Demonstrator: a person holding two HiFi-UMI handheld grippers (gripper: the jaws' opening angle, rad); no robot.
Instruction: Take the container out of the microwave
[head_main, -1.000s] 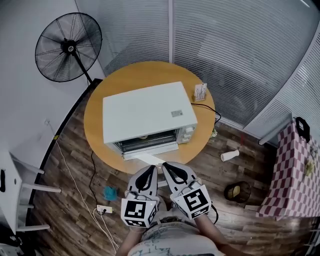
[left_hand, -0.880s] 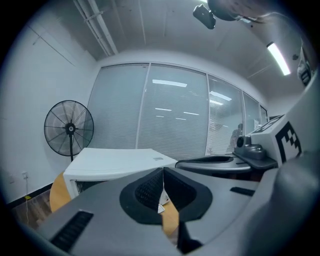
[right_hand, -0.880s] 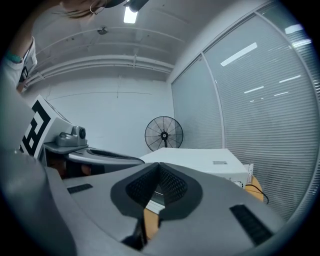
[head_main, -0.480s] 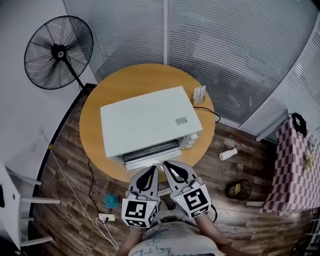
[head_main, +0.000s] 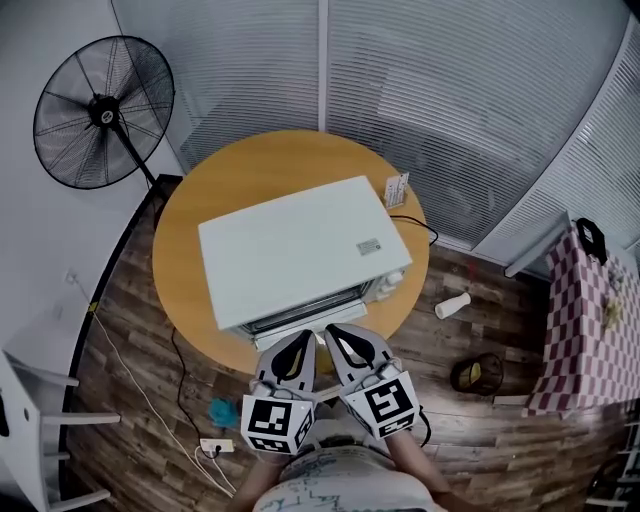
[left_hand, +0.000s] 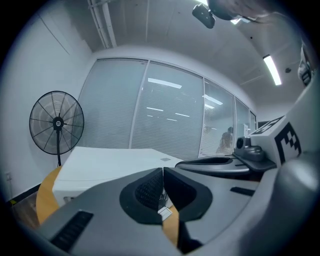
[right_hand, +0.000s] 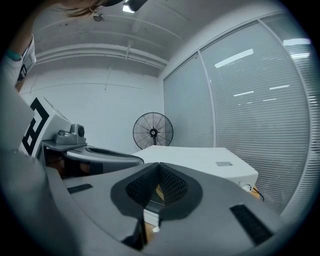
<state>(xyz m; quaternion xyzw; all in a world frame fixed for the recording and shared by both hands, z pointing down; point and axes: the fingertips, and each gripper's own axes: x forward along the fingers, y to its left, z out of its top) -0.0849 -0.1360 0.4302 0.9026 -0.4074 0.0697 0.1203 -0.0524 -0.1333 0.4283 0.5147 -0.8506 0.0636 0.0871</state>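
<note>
A white microwave (head_main: 300, 250) stands on a round wooden table (head_main: 185, 260), its door side facing me; the same microwave (left_hand: 110, 167) (right_hand: 200, 160) lies ahead in both gripper views. No container is visible; the inside is hidden. My left gripper (head_main: 298, 342) and right gripper (head_main: 335, 333) hang side by side just in front of the table's near edge, level with the microwave's front. Both are shut with nothing between the jaws, as the left gripper (left_hand: 162, 172) and right gripper (right_hand: 159, 170) show in their own views.
A black standing fan (head_main: 100, 112) is at the back left. A small card stand (head_main: 396, 189) sits on the table's right edge. On the wood floor lie a white cup (head_main: 452, 305), a dark bowl (head_main: 475, 375), a power strip (head_main: 215, 446) and a checkered cloth (head_main: 585, 330) at right.
The view has swung, so the microwave and table sit a little lower and nearer the grippers. Both grippers stay shut and side by side.
</note>
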